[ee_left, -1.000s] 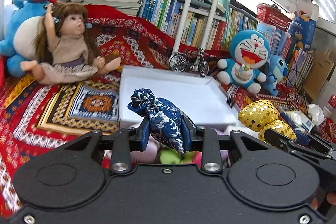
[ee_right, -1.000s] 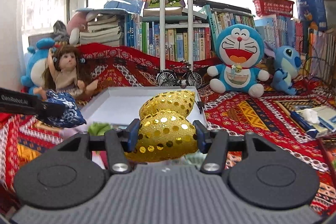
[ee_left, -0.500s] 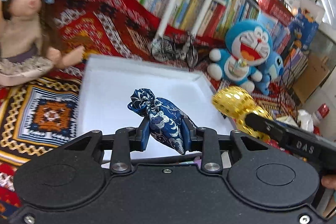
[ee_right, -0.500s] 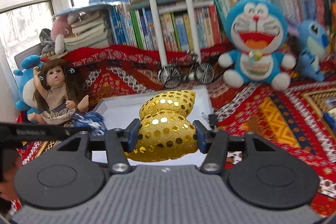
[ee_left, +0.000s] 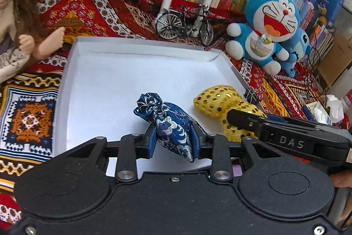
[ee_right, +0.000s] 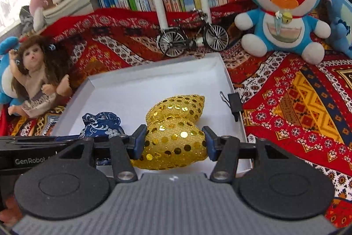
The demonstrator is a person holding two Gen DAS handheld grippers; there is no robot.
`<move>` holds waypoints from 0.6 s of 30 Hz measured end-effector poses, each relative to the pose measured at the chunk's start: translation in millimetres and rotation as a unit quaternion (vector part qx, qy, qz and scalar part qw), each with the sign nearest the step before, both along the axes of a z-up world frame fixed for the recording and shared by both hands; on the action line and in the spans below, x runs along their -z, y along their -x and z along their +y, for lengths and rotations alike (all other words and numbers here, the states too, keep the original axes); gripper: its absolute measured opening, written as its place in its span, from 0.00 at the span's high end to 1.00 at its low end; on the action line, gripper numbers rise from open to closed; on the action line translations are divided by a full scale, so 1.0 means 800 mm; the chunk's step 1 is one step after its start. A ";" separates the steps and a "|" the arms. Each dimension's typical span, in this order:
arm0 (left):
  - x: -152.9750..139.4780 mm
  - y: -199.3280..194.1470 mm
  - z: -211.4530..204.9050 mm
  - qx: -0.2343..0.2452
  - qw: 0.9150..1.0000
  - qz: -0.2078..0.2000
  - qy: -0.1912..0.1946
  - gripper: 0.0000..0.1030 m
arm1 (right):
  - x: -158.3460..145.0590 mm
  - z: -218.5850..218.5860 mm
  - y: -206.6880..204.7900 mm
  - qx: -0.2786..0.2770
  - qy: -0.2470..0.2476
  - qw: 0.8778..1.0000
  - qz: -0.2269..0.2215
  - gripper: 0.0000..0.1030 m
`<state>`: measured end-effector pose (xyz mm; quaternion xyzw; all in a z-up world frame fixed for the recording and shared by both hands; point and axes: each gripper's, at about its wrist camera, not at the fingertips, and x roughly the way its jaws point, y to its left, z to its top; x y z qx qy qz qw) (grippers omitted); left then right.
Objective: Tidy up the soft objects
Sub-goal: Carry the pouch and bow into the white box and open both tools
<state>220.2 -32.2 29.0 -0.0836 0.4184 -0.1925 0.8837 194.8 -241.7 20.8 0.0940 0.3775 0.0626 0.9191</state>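
My left gripper [ee_left: 173, 138] is shut on a blue brocade pouch [ee_left: 169, 122], held over the near part of a white shallow box [ee_left: 123, 80]. My right gripper [ee_right: 173, 142] is shut on a gold sequinned bow-shaped cushion [ee_right: 176, 124], also over the box [ee_right: 140, 91], near its right side. In the left wrist view the gold cushion [ee_left: 217, 100] and the right gripper's body show at the right. In the right wrist view the blue pouch [ee_right: 102, 124] shows at the left, beside the cushion.
A doll [ee_right: 37, 72] lies left of the box on a red patterned cloth [ee_right: 297, 107]. Behind the box stand a model bicycle [ee_right: 193, 34], a white pipe frame and a row of books. A blue cat plush [ee_right: 283, 3] sits at the back right. A black binder clip [ee_right: 234, 102] grips the box's right rim.
Both grippers have moved forward and down with their loads, from before the box to over its floor. The box and toys look nearer and larger.
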 end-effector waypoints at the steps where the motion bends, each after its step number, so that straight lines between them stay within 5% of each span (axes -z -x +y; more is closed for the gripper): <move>1: 0.002 -0.002 -0.002 0.002 1.000 0.004 0.003 0.70 | 0.002 0.000 -0.001 -0.002 0.003 1.000 0.001 0.44; 9: 0.009 -0.011 -0.018 0.023 0.999 0.014 0.024 0.70 | 0.011 -0.008 -0.008 0.004 0.003 1.000 0.012 0.44; 18: 0.013 -0.012 -0.039 0.038 0.999 0.003 0.007 0.69 | 0.021 -0.018 -0.009 0.014 -0.003 1.000 0.021 0.43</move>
